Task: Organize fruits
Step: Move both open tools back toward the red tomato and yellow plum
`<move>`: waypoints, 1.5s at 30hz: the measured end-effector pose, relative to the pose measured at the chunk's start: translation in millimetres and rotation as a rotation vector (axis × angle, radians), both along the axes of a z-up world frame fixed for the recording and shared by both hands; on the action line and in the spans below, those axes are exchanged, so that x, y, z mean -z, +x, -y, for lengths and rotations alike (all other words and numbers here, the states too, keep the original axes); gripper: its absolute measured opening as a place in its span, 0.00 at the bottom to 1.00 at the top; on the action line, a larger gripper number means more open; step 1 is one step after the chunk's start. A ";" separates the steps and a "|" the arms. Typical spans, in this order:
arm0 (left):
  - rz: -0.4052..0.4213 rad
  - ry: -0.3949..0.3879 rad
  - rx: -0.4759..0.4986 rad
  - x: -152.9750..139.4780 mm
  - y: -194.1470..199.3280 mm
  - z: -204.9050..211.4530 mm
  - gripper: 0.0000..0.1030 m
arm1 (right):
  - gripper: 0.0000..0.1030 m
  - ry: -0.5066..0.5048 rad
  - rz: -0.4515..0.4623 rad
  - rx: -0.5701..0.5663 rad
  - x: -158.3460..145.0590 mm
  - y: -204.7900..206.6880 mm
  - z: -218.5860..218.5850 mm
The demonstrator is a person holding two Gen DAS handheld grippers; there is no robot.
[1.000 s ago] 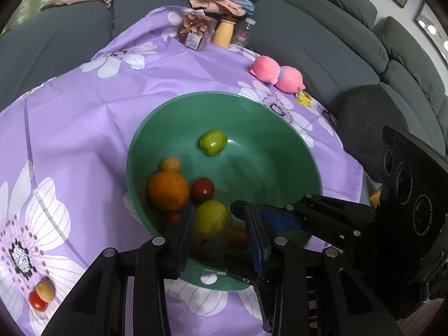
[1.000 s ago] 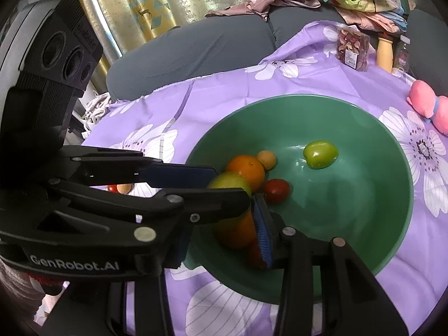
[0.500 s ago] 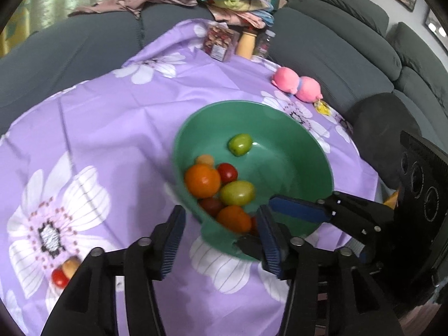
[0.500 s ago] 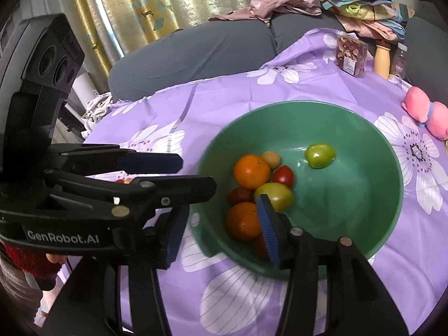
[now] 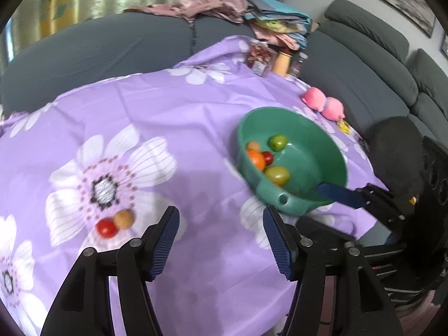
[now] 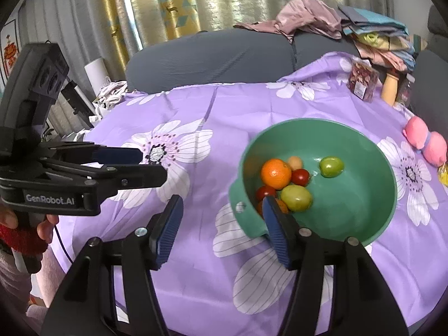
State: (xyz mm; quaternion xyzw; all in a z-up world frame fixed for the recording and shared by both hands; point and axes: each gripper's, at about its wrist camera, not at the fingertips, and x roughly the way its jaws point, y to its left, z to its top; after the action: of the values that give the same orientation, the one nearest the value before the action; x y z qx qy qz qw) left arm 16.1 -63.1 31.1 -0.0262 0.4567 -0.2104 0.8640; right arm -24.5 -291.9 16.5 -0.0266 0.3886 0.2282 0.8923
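Most fruit already sits in the green bowl (image 6: 364,145); a red tomato (image 5: 106,228) and a small tan fruit (image 5: 124,218) remain on the worktop (image 5: 196,112), left. Both the left claw (image 5: 218,240) and the right claw (image 6: 221,224) are empty, jaws opening.

A bowl (image 6: 364,151) sits on the tablecloth (image 6: 196,252) with fruit (image 6: 275,173) inside. Two fruits (image 5: 114,224) lie on the cloth, well left of it. A toy (image 6: 425,142) lies right; jars (image 6: 361,82) stand behind.
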 end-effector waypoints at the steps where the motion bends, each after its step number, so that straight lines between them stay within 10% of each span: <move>1: -0.004 -0.001 -0.008 1.6 -2.4 -3.9 0.60 | 0.60 -0.006 0.004 -0.007 -1.3 -3.0 -3.0; 45: -0.103 -0.070 -0.188 52.3 -16.7 -106.4 0.60 | 0.64 -0.123 -0.094 -0.192 26.7 7.4 -107.9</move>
State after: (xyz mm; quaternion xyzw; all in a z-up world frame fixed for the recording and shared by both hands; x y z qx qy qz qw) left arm -0.6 43.2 -21.2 -0.1098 0.4887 -0.1426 0.8537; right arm -17.1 -184.0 -10.2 -0.1074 0.4389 0.2892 0.8439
